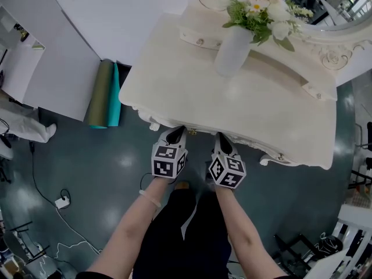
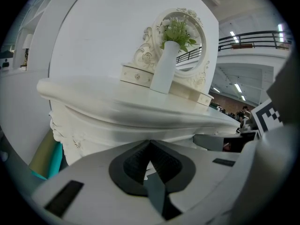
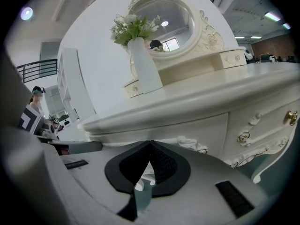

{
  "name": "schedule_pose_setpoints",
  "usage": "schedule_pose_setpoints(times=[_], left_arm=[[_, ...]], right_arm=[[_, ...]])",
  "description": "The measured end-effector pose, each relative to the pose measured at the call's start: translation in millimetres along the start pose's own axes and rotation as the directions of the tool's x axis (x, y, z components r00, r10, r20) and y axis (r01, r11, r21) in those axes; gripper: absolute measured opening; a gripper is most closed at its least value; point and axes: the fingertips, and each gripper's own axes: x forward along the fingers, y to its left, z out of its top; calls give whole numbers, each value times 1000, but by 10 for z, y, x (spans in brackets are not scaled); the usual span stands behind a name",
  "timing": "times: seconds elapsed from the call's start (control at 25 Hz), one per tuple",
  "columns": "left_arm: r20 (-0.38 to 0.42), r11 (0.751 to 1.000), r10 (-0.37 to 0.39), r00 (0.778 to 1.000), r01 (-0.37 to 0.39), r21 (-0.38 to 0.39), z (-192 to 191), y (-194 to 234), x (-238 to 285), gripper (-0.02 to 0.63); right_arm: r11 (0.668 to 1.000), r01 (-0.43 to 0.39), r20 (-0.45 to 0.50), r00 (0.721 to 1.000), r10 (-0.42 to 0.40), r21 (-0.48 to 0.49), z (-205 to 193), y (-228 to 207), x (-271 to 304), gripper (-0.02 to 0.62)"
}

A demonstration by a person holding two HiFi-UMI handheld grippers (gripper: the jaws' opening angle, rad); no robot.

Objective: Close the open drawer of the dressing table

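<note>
I judge the job nearly done; the cream carved drawer front [image 3: 187, 128] looks flush beneath the ivory dressing tabletop [image 1: 192, 92], at twelve o'clock of both tools; left tool [image 1: 176, 133] and right tool [image 1: 221, 138], jaws together and empty, sit close against it; only backing off is left.

No words, labels, brands or numbers can be read anywhere

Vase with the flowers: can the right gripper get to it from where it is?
Probably yes. The right gripper, jaws shut, sits at the front edge of the dressing table; the top between it and the vase looks bare.
</note>
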Motion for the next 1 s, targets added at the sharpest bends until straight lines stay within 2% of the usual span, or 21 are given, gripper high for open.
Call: schedule_pose_setpoints(times=[0.44, 0.68, 0.88, 1.0], left_arm=[[10, 1000, 7, 1000, -7, -1, 69, 23, 72, 14], [-2, 999, 7, 1000, -7, 35, 76, 22, 89, 15], [-1, 1000, 10, 1000, -10, -7, 76, 22, 86, 14], [-18, 1000, 20, 1000, -20, -4, 64, 21, 89, 14]], right_arm=[[1000, -10, -6, 1000, 10, -3, 30, -1, 88, 8], [1000, -9, -21, 1000, 9, -4, 2, -10, 123, 8], [1000, -16, -23, 1000, 16, 0, -6, -18, 121, 8], [1000, -14, -20, 1000, 14, 3, -9, -25, 118, 8]])
